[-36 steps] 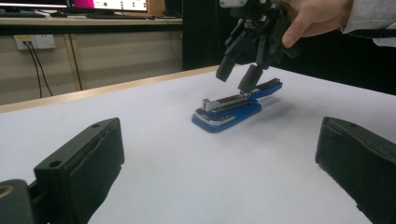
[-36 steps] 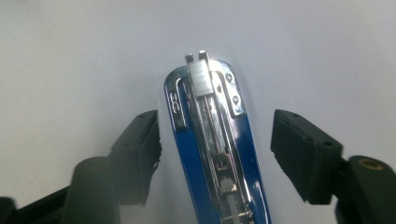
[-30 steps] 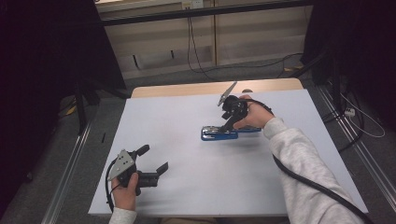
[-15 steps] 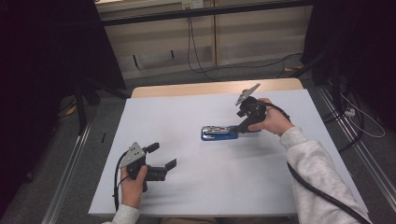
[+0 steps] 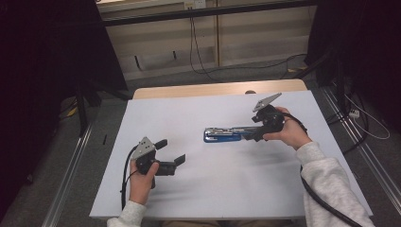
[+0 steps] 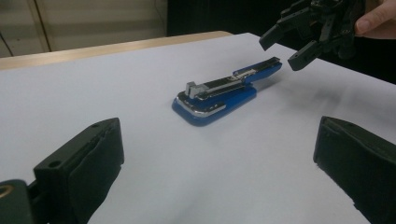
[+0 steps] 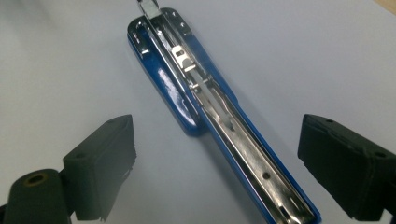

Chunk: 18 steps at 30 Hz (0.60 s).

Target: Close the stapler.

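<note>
A blue stapler (image 5: 230, 134) lies flat near the middle of a white table (image 5: 213, 189), its long axis running left to right. It is swung open: in the right gripper view the chromed staple channel (image 7: 219, 112) lies exposed along its length, one blue half overlapping the other at a hinge near the middle. In the left gripper view the right-hand half rises slightly off the table, while the left-hand half sits flat.

The right gripper (image 5: 253, 137) hovers at the stapler's right end. Its jaws have just been opening and now stand wide apart; the stapler's raised end lies between and below them, with no pad pressing on it, so nothing is held. The left gripper (image 5: 171, 153) rests over the near left of the table, well apart from the stapler, jaws spread wide and empty, pointed toward it.

Handling, as a judgement: the stapler is rigid, made of metal and hard plastic, moderately heavy for its size and not fragile. The glossy blue shell and polished channel look slippery, and the hinge lets the two halves swing, so lifting by one end would probably let the other half droop or pivot. The surest hold appears to be across the narrow width near the hinge, pads on the two blue side walls, or on the flat left-hand base while the other gripper folds the raised half down.
</note>
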Motion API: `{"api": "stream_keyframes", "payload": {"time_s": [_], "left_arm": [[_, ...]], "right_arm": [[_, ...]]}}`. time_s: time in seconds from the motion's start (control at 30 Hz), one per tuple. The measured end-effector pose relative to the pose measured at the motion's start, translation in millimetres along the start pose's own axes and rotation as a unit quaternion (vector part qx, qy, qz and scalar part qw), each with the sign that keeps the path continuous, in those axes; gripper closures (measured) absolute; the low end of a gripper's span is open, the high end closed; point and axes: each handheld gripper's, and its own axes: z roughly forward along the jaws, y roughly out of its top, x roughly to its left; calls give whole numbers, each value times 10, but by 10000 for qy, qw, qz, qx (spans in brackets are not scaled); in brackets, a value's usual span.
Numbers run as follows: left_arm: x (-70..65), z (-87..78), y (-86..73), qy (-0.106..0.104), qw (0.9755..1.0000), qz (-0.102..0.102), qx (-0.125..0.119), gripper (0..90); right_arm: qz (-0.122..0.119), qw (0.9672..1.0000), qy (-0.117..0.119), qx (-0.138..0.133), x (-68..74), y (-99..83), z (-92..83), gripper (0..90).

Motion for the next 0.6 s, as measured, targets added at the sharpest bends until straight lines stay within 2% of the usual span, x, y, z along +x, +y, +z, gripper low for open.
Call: {"api": "stream_keyframes", "payload": {"time_s": [0.03,0.17,0.33,0.47,0.53,0.6], "left_arm": [[1,21,7,10,10000,7,11,17],[18,112,25,33,9999,-67,77,17],[40,246,69,177,9996,-88,192,17],[72,328,99,297,9990,-202,268,21],[80,343,106,266,9990,-206,286,21],[96,386,133,349,9989,-175,266,21]], "right_arm": [[82,10000,34,-30,-3,-17,-11,107],[141,9999,5,-58,-15,-79,-55,108],[193,9996,-142,-134,-24,-145,-115,108],[263,9992,-223,-177,-23,-198,-150,114],[293,9990,-268,-212,-24,-224,-170,114],[353,9986,-291,-266,-30,-255,-197,116]]}}
